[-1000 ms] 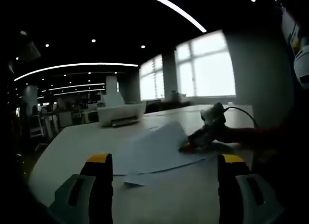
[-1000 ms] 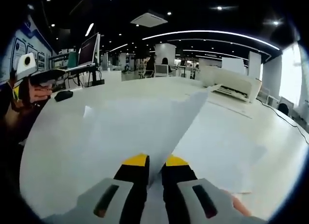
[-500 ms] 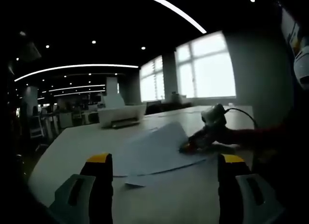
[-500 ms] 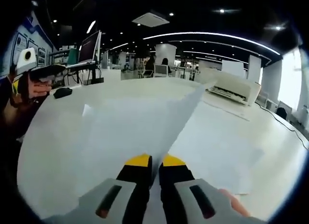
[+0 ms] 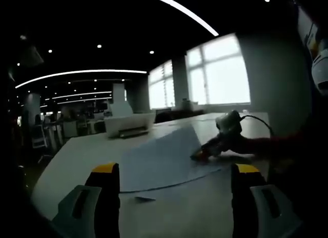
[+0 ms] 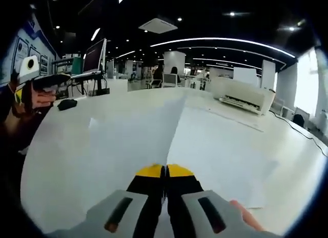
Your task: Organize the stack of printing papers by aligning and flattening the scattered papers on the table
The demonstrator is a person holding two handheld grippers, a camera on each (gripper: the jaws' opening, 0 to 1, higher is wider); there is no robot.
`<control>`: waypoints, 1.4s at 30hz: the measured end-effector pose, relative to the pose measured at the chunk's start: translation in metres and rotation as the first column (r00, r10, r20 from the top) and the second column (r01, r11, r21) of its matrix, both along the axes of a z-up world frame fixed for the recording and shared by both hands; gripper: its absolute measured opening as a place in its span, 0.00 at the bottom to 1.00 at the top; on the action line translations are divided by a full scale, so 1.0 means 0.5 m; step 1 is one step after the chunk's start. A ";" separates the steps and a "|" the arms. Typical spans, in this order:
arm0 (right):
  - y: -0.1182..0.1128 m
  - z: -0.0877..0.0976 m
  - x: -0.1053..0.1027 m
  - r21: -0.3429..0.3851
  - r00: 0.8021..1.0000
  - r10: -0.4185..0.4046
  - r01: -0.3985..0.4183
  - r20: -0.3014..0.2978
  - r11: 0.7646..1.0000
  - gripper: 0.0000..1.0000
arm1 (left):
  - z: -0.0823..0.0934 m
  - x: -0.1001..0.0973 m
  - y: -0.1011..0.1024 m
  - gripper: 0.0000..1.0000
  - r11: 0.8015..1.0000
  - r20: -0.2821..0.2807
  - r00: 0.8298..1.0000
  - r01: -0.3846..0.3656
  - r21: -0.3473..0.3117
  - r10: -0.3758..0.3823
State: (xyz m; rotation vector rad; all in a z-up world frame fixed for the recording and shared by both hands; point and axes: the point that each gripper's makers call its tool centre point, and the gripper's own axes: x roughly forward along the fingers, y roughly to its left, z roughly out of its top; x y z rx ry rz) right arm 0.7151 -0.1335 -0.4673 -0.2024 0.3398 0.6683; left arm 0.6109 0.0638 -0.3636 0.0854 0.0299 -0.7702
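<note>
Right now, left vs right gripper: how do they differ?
Left gripper: jaws spread wide, nothing between them, held off the papers. Right gripper: jaws closed on the edge of a paper sheet, lifting that side off the table. The left points toward the printer and windows, the right at the monitor. Both have yellow-tipped jaws.

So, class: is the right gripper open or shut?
Shut: in the right gripper view, the right gripper's yellow-tipped jaws pinch the edge of a sheet of paper.

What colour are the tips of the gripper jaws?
Yellow, on black jaws, clearest in the right gripper view on the right gripper.
</note>
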 end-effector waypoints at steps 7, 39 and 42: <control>0.001 0.041 0.001 -0.011 0.996 0.006 -0.005 0.091 1.000 0.00 | 0.006 0.002 0.005 0.93 1.000 0.007 1.000 -0.005 0.001 0.005; -0.022 0.319 -0.038 -0.124 0.951 0.098 -0.063 0.294 0.990 0.00 | 0.045 0.002 0.022 0.93 1.000 0.046 0.999 -0.014 -0.007 0.014; -0.021 0.329 -0.045 -0.144 0.948 0.106 -0.065 0.299 0.987 0.00 | 0.053 0.001 0.023 0.93 1.000 0.057 0.998 -0.015 -0.011 0.016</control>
